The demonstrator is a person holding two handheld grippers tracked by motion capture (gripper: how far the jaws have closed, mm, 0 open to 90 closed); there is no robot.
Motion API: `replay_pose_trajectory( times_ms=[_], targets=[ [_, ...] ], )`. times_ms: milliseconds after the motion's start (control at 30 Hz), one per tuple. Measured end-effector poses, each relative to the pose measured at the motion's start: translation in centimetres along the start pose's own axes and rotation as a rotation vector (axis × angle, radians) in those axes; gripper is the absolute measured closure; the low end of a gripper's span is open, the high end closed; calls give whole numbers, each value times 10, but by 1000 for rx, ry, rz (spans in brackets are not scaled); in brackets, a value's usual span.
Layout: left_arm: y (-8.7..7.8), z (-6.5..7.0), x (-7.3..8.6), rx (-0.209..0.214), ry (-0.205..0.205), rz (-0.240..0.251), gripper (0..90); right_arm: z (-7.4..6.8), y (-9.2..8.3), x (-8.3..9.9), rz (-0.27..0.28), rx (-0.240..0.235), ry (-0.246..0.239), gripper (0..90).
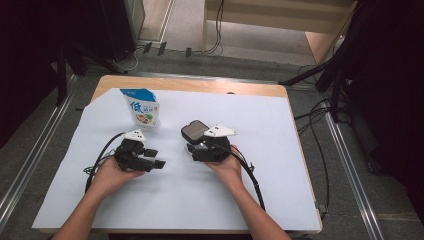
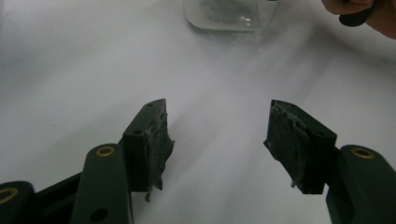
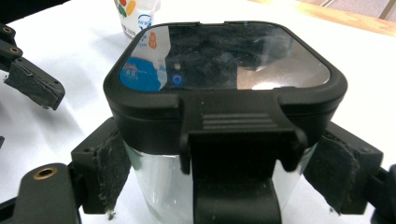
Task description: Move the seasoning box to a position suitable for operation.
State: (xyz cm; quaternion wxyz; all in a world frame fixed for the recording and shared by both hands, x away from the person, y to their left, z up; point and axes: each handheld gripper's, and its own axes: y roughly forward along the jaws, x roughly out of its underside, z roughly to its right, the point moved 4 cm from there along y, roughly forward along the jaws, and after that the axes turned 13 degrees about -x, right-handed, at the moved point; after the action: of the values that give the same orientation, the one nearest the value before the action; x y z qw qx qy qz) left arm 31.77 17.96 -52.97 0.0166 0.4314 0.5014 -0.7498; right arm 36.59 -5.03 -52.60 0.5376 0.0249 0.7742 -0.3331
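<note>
Clear square-sided container with a black clip-on lid point(image 1: 195, 131) stands just right of the middle of the high view, on the white sheet point(image 1: 280, 165) that covers the wooden table point(image 1: 190, 84).

At the upper left of that view a small blue-and-white snack pouch point(image 1: 142, 107) stands upright, well apart from both hands and untouched. Below it, left of centre, the left gripper point(image 1: 156, 158) lies low over the sheet in the person's left hand point(image 1: 111, 175), pointing toward the middle. Its own view shows the jaws spread wide with nothing between the worn pads point(image 2: 159, 140), only bare sheet, and the glassy base of the container farther off at the top edge.

Right of centre, the right gripper point(image 1: 196, 146) in the person's right hand point(image 1: 227, 167) has the container between its jaws. Its own view shows the black lid point(image 3: 224, 60) with the front latch point(image 3: 240, 135) closed, and the padded jaws sitting against the clear walls on both sides, so the grip looks taken.

Judging from this, the container is secured but sealed, and the pouch looks unopened. Unclipping the lid and getting the pouch's contents inside probably remain.
</note>
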Motion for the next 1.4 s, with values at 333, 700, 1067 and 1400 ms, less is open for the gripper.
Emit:
replay_pose_trajectory(
  times_ms=[333,700,1067,1400],
  targets=[
    [1,-1,-1,8,-2,5,393,0,-4,6,-18,-7,8,162],
    [2,-2,-2,9,-5,16,395,-1,-7,7,-47,-38,43,140],
    [-6,1,-10,41,-19,71,433,-4,-37,9,-16,-89,57,143],
    [-2,3,-31,40,58,33,668,-5,-71,25,-52,-95,69,226]
  ],
)
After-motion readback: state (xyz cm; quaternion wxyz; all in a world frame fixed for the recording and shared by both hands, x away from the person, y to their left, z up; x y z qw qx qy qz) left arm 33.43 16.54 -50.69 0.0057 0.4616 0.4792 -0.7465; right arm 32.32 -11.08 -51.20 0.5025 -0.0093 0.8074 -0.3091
